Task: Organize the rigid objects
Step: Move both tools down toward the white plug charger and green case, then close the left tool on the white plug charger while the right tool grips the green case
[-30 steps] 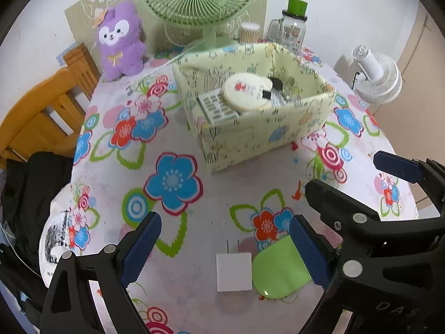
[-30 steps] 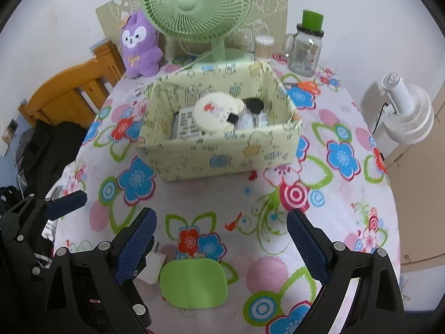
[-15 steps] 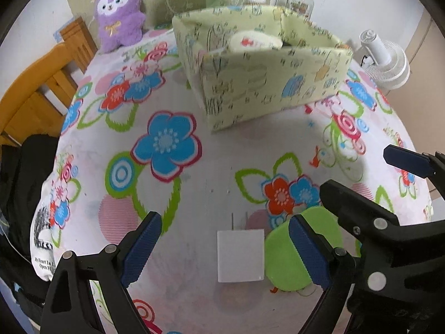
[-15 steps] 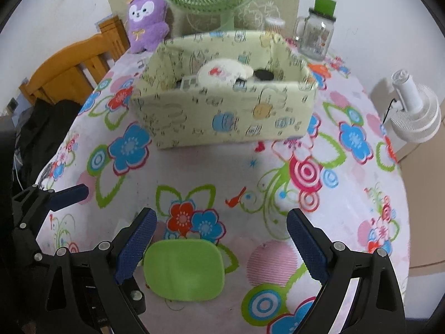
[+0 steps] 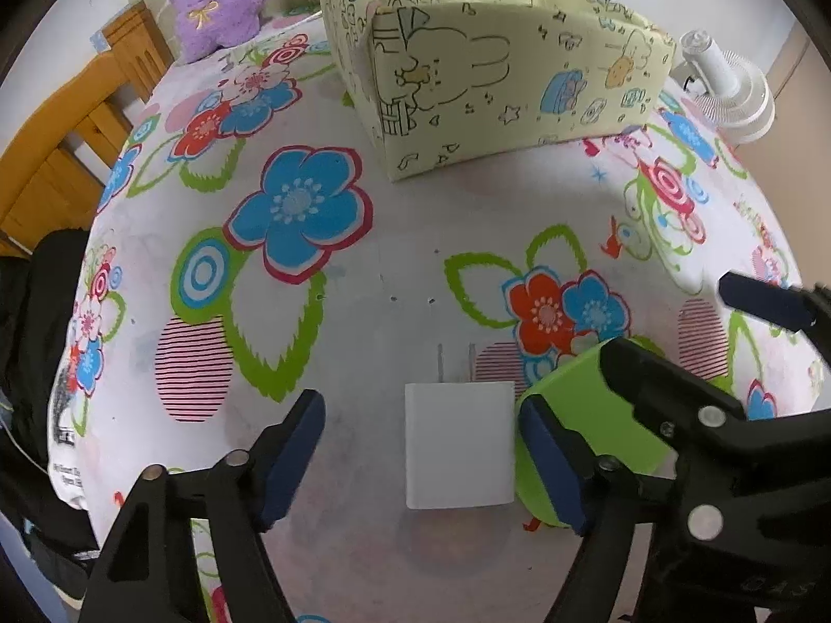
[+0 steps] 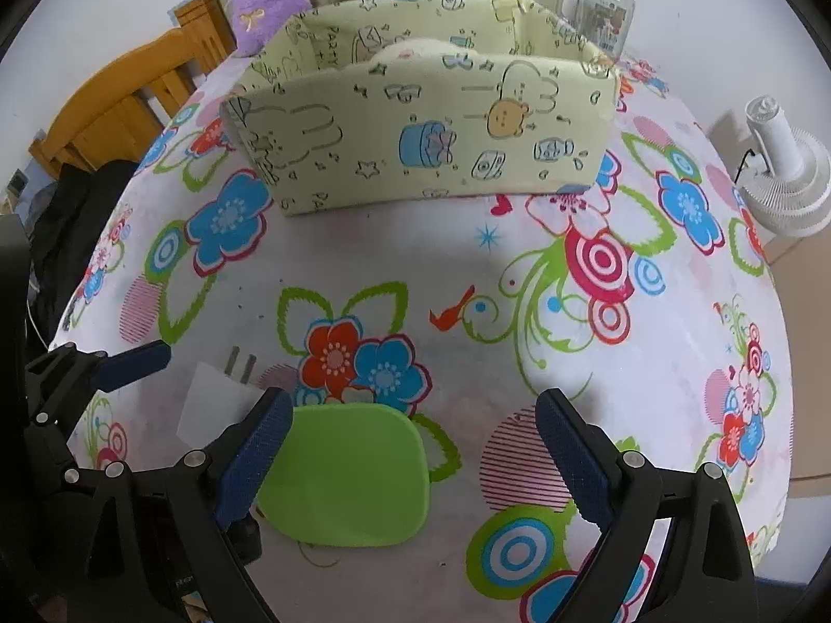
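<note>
Partway through, by my read: the fabric storage box [image 6: 420,140] at the far side of the bench [image 6: 519,311] already holds at least one thing; a pale rounded item [image 6: 410,49] pokes above its rim in the right wrist view, rest of the contents hidden by the front wall. Two items left out on the near bench: white wall charger [image 5: 458,444], prongs pointing far toward the box, and a flat green rounded-square object [image 6: 348,472] just to its right, the two about touching in the left wrist view. Left gripper [image 5: 418,459] is spread wide, straddling the charger, right pad [image 5: 548,462] close against the charger's right edge, left pad well clear; nothing pinched. Right gripper [image 6: 413,459] is also spread, green object sitting between its fingers, nearer the left one; no contact I can confirm. Both look low to the bench, so I'd judge we're at pre-grasp on the last two pieces. Remaining: close on each, lift, carry far and drop into the box. Risk: the two grippers are crowded together, left gripper's right finger overlaps the green object in its own view, so closing could nudge it.
</note>
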